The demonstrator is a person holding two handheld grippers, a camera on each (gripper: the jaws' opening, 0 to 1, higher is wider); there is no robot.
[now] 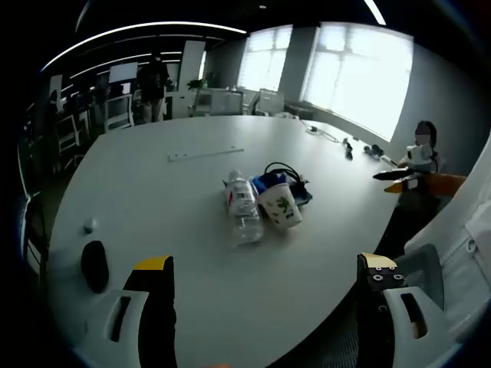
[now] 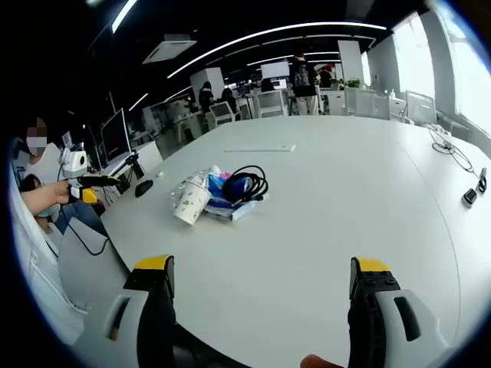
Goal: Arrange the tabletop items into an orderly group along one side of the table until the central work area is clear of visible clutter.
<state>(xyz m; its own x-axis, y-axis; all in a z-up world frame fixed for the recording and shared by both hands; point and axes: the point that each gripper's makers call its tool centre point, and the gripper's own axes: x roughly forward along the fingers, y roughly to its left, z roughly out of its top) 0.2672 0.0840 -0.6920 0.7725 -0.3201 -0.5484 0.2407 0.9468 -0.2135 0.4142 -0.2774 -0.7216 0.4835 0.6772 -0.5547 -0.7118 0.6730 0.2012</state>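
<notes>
White table (image 1: 153,192) with all the clutter bunched mid-top: a clear plastic bottle (image 1: 244,208) lying down, a paper cup (image 1: 281,205) tipped against it, and a black cable (image 2: 249,182) coiled over some blue stuff (image 2: 222,201). A black mouse (image 1: 94,265) sits off by the edge. Left gripper (image 1: 265,287) and right gripper (image 2: 261,287) both hang wide open with nothing in them, well short of the pile.

Black tongs (image 1: 265,284) (yellow-tipped), white housings
</notes>
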